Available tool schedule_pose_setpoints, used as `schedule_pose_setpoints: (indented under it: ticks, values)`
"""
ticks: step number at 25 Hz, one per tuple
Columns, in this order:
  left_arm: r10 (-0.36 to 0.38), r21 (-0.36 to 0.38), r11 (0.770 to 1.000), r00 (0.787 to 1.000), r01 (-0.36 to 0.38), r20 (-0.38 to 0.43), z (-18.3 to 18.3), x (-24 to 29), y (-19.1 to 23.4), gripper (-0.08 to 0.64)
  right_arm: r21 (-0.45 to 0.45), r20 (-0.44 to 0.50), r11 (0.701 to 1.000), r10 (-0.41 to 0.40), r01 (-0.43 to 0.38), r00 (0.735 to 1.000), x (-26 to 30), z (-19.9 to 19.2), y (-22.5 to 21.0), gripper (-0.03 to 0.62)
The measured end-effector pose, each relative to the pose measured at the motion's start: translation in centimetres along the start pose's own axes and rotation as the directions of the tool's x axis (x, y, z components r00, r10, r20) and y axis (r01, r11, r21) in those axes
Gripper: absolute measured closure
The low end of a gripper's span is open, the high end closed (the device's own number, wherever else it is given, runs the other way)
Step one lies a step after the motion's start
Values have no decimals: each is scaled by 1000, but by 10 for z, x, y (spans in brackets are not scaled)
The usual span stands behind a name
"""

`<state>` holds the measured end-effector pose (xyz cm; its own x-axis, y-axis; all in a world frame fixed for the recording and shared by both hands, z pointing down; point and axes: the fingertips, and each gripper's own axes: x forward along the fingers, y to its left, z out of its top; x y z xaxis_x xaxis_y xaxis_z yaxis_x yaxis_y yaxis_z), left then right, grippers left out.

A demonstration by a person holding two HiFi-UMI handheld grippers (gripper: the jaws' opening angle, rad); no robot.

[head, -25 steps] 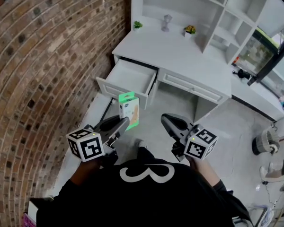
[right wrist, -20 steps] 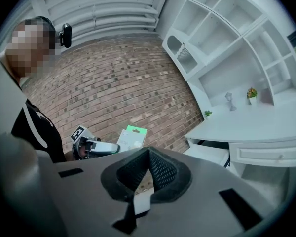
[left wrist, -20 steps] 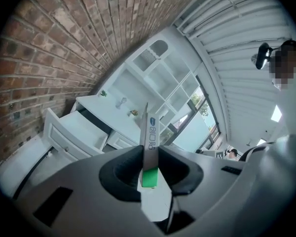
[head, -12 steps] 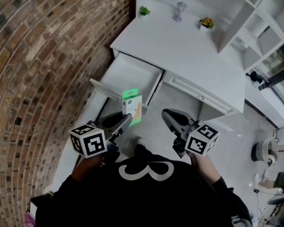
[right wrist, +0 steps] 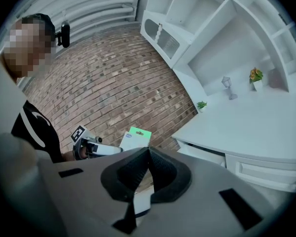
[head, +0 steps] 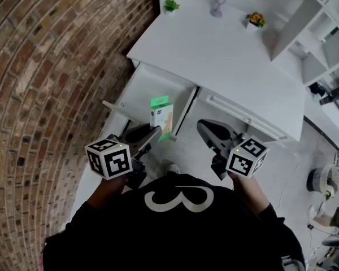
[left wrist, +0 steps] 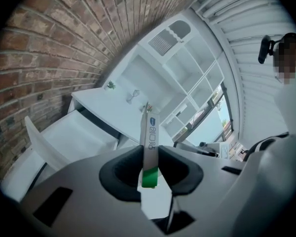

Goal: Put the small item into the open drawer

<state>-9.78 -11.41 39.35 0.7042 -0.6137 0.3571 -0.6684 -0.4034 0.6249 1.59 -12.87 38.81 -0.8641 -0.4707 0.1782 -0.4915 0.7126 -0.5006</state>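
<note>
Head view looks down on the left gripper [head: 151,133] clenched on the near end of a thin, flat white cardboard retail pack with a green hanging tab [head: 161,116]. The pack is held upright near the front corner of the open white drawer [head: 150,86] of the white desk [head: 231,49], and is not yet inside it. Left gripper view shows the pack edge-on, with both dark pads pressing its flat faces. The right gripper [head: 210,133] hangs alongside, its jaws pressed together on nothing. The pack looks light and fairly stiff, probably with a slick printed finish, so it may pivot or slide in a narrow pinch. A hold across the flat faces near one end suits it, and it seems unlikely to be harmed by a short drop.
</note>
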Motion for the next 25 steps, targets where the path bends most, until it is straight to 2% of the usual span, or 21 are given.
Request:
schedule_pose_setpoints:
  ticks: [4, 11, 21, 25]
  values:
    - [5, 58, 998, 1000, -4, -10, 9, 14, -4, 465, -15, 9, 1000, 5, -5, 1000, 2, 11, -8, 581]
    - [8, 103, 995, 998, -2, -63, 9, 30, -1, 465, -16, 11, 1000, -9, 9, 1000, -1, 11, -14, 581]
    - [45, 147, 989, 986, -22, -159, 2, 71, 31, 465, 13, 21, 996, -84, 84, 996, -12, 9, -38, 581]
    - [77, 126, 991, 977, -53, -197, 1, 94, 55, 465, 40, 20, 992, -119, 118, 993, -13, 12, -56, 581]
